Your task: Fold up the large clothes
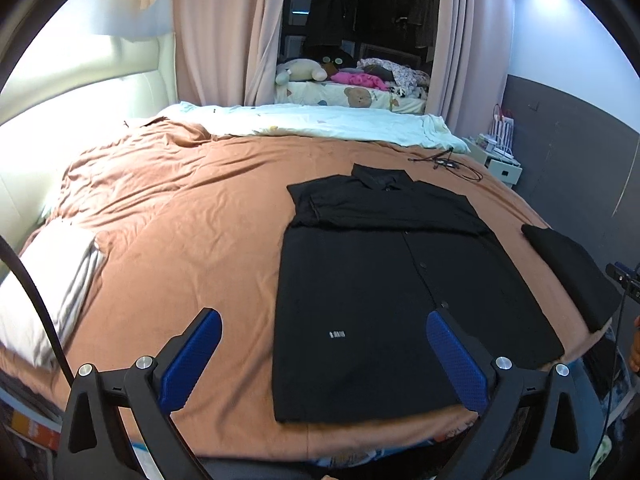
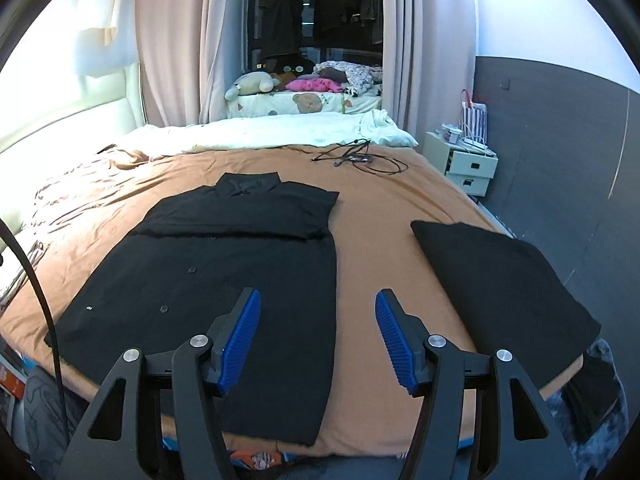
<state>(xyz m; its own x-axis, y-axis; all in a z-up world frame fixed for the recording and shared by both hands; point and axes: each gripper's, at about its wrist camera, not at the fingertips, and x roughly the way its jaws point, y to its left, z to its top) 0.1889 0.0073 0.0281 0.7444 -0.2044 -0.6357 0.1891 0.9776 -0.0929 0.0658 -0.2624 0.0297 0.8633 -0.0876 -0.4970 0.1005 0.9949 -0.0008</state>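
Note:
A black button-up shirt (image 1: 372, 280) lies flat on the orange bedspread (image 1: 180, 232), collar far, sleeves folded across the chest. It also shows in the right wrist view (image 2: 224, 256). My left gripper (image 1: 324, 340) is open and empty, held above the shirt's near hem. My right gripper (image 2: 318, 328) is open and empty, above the shirt's right edge and the bare bedspread (image 2: 372, 240).
A folded black garment (image 2: 500, 280) lies at the bed's right edge, also in the left wrist view (image 1: 572, 272). A white folded cloth (image 1: 48, 292) lies at the left. Cables (image 2: 360, 158) lie far on the bed. A nightstand (image 2: 468, 164) stands right.

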